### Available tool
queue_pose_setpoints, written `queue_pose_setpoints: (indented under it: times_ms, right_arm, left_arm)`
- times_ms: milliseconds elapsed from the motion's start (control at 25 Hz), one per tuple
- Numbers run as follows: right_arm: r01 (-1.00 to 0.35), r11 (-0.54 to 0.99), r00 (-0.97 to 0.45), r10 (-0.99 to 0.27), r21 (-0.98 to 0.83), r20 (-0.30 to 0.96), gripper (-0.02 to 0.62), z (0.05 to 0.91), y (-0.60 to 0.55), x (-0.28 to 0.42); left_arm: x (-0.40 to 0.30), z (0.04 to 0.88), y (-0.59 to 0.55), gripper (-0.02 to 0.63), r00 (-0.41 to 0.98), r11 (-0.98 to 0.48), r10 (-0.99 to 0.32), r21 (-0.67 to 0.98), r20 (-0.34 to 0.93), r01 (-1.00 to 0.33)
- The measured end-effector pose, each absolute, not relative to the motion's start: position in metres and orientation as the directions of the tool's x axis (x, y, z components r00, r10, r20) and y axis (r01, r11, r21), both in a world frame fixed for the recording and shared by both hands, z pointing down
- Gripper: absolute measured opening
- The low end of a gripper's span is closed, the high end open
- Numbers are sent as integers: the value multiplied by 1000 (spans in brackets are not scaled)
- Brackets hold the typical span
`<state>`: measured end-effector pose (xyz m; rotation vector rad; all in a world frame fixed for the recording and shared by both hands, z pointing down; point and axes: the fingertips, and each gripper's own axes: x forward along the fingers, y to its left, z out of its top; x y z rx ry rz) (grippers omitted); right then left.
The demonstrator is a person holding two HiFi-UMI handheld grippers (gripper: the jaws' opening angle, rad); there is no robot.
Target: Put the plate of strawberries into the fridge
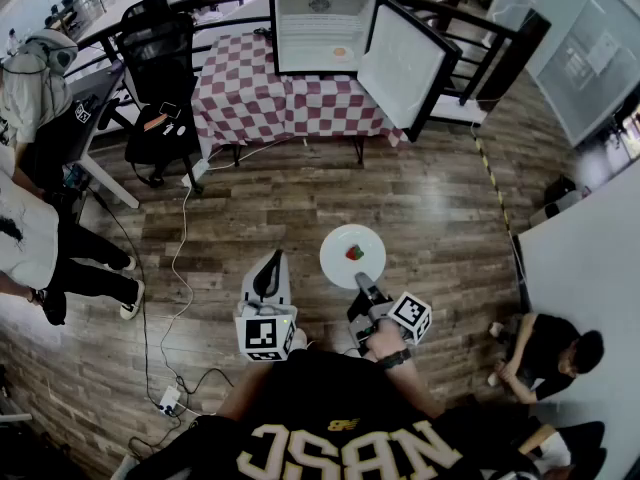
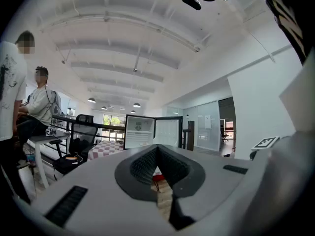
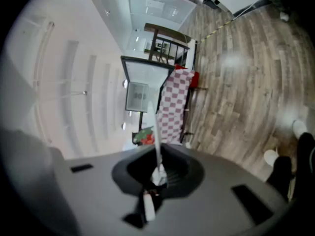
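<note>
A white plate (image 1: 340, 258) with red strawberries (image 1: 354, 253) hangs above the wooden floor, in front of me. My right gripper (image 1: 362, 283) is shut on its near rim. In the right gripper view the plate (image 3: 157, 141) shows edge-on between the jaws, with the strawberries (image 3: 144, 137) to its left. My left gripper (image 1: 268, 266) is held beside the plate on the left, jaws together and holding nothing. The small fridge (image 1: 322, 30) stands far ahead on a checkered table (image 1: 260, 98), its door (image 1: 402, 66) swung open to the right.
A black office chair (image 1: 160, 68) stands left of the table, by a desk. People stand at the left (image 1: 30, 238), and a person sits at the right (image 1: 550, 348). Cables (image 1: 175, 268) run across the floor on the left. A railing runs behind the fridge.
</note>
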<state>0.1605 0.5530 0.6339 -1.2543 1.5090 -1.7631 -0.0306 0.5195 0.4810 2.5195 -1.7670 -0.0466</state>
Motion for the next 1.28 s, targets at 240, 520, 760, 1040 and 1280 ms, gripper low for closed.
queue_pose_setpoints:
  times_ms: [240, 520, 760, 1040, 1280]
  right_arm:
    - [-180, -279, -447, -831, -943, 331, 35, 640, 555, 143]
    - [-188, -275, -447, -831, -943, 331, 35, 647, 548, 122]
    - [-157, -314, -461, -815, -936, 351, 35, 668, 552, 104]
    - [-140, -322, -497, -795, -936, 348, 35, 678, 502, 113]
    - [-120, -288, -539, -785, -950, 306, 35, 667, 391, 127]
  left_arm:
    - [-48, 488, 523, 17, 353, -347, -935, 109, 41, -931]
    - [-74, 488, 524, 17, 364, -354, -931, 151, 43, -923]
    - [-85, 527, 518, 17, 364, -339, -921, 174, 136, -924]
    - [-71, 543, 465, 17, 352, -321, -919, 185, 174, -929]
    - [-43, 530, 377, 17, 328, -304, -931, 161, 158, -939]
